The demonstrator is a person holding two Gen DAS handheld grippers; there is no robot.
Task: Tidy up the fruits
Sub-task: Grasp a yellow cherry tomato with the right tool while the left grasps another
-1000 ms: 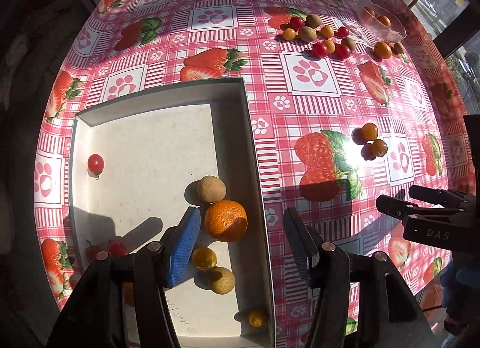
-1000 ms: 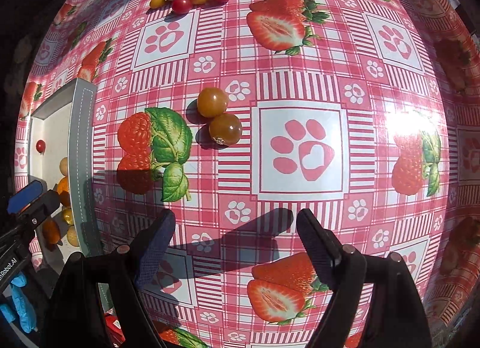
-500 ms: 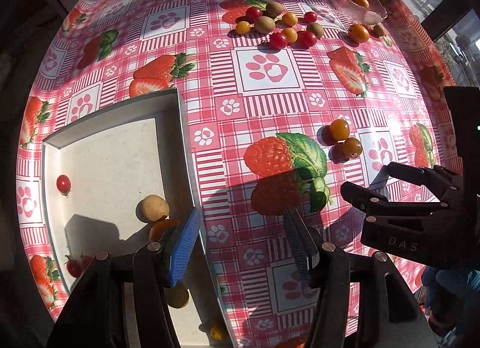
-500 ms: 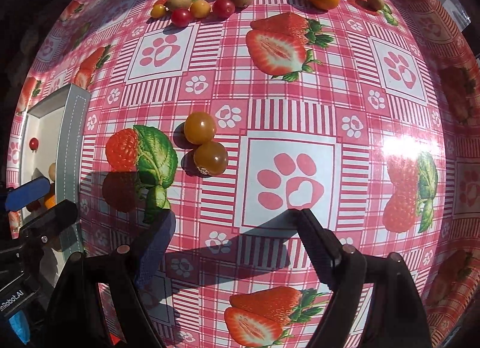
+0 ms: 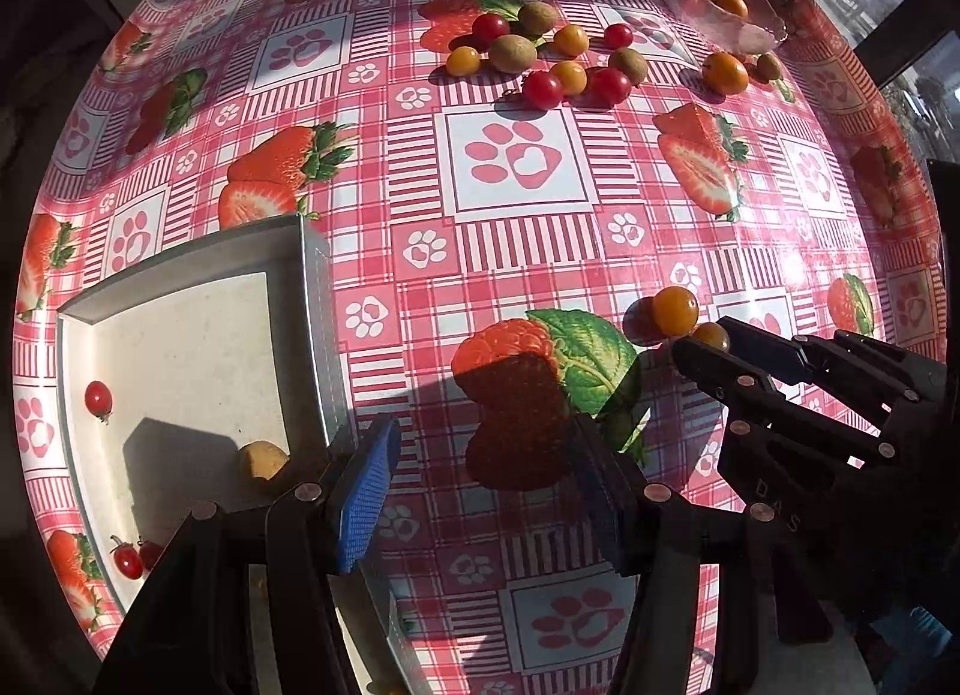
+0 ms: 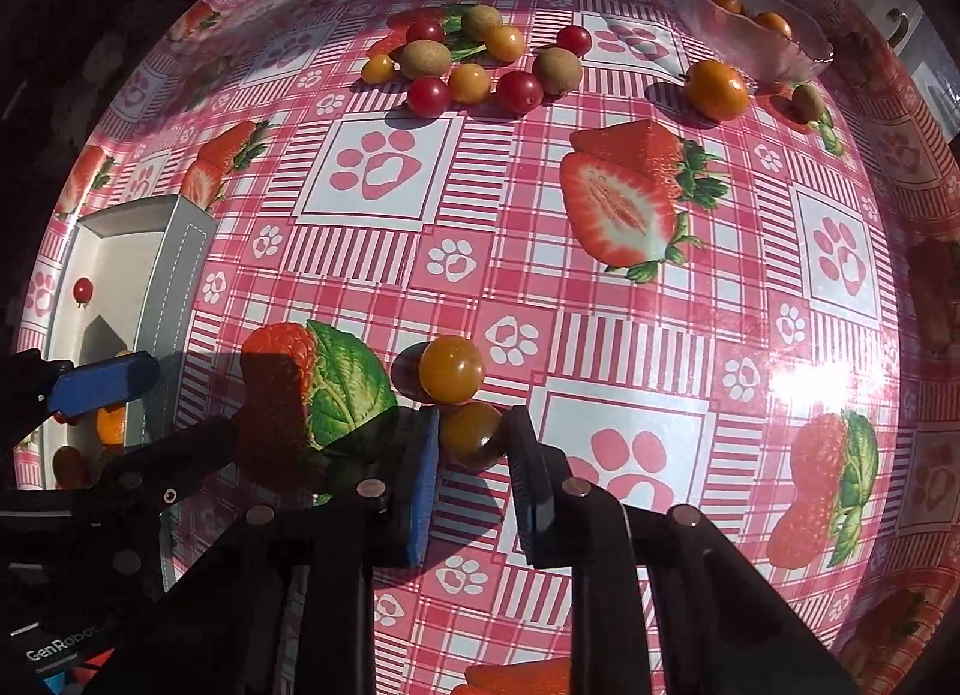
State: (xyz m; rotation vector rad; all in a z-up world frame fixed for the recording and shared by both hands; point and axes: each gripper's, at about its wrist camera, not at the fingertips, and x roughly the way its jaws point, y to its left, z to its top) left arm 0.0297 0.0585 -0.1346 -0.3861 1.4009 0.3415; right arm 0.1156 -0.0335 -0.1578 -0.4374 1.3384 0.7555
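My right gripper (image 6: 471,443) has closed its jaws around a dark orange cherry tomato (image 6: 474,434) on the tablecloth; a second orange tomato (image 6: 451,368) touches it just beyond. In the left wrist view the right gripper (image 5: 705,344) shows at the same pair (image 5: 675,310). My left gripper (image 5: 486,473) is open and empty, over the cloth beside the grey tray's right wall (image 5: 318,323). The tray holds a red cherry tomato (image 5: 98,397), a tan fruit (image 5: 262,460) and more red tomatoes (image 5: 127,560).
A cluster of red, yellow and tan fruits (image 6: 474,65) lies at the far middle of the table. A glass dish (image 6: 756,35) with orange fruits stands far right, with an orange fruit (image 6: 717,89) and a green one (image 6: 807,101) beside it.
The right gripper moved forward to the tomato pair and narrowed its jaws around the nearer one. The left gripper moved right, off the tray and over the cloth.
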